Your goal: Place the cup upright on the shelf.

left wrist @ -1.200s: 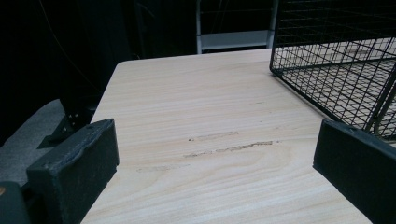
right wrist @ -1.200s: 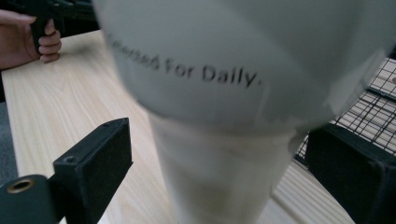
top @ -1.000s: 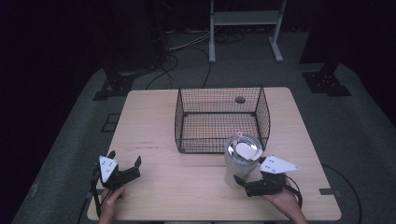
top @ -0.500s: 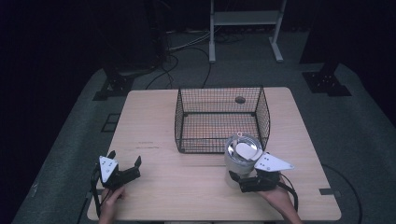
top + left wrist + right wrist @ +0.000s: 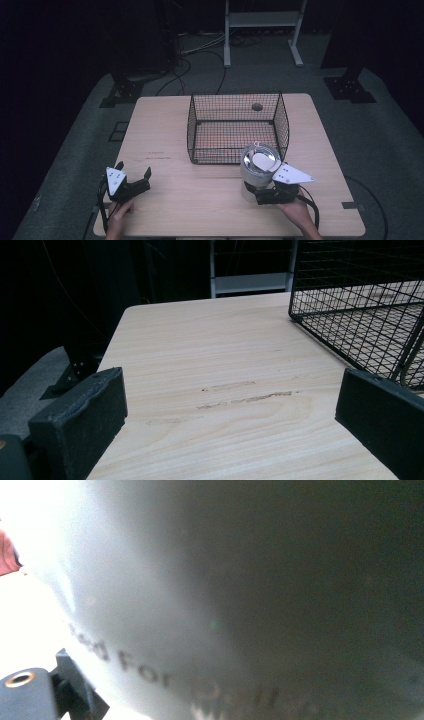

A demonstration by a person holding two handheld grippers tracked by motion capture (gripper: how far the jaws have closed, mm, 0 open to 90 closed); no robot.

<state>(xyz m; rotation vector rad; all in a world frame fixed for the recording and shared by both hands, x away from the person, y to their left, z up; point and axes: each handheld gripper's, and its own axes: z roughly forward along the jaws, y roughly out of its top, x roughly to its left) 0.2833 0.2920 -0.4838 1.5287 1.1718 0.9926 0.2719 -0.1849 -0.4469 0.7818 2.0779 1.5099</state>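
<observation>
The right gripper (image 5: 255,192) has its jaws around the lower wall of a grey can (image 5: 258,167), grasping it; in the right gripper view the can's printed side (image 5: 240,595) looms blurred against the lens. The can stands upright at the near right of the wooden table (image 5: 165,130), just in front of the black wire basket (image 5: 235,127). The left gripper (image 5: 134,177) rests near the table's near left corner, jaws spread wide with bare wood between them.
</observation>
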